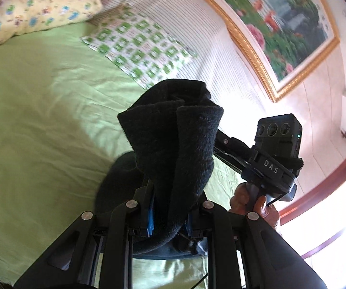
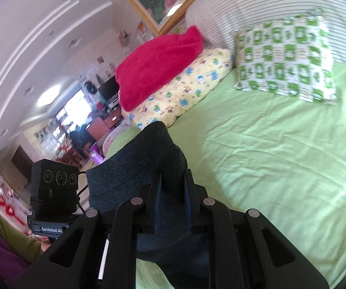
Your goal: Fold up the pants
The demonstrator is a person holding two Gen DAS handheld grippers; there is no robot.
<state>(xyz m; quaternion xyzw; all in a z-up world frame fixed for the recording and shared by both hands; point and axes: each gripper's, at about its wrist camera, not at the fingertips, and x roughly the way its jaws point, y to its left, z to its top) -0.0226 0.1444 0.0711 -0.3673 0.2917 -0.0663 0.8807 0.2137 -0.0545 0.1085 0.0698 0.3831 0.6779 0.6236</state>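
Note:
The dark fleece pants (image 1: 173, 144) are bunched between my left gripper's fingers and rise in thick folds above them. My left gripper (image 1: 169, 207) is shut on the pants and holds them above the green bed sheet (image 1: 40, 101). In the right wrist view the same dark pants (image 2: 146, 168) are clamped in my right gripper (image 2: 173, 192), also lifted over the sheet (image 2: 281, 156). The right gripper's body with its camera (image 1: 276, 144) shows in the left wrist view, close on the right; the left gripper's body (image 2: 52, 192) shows in the right wrist view.
A green-patterned pillow (image 1: 139, 45) and a yellow cartoon pillow (image 1: 35, 14) lie at the head of the bed against a striped headboard (image 1: 192, 24). A red fluffy cushion (image 2: 158, 65) sits on the yellow pillow. A framed flower picture (image 1: 281, 24) hangs above. A window (image 1: 329, 216) is at right.

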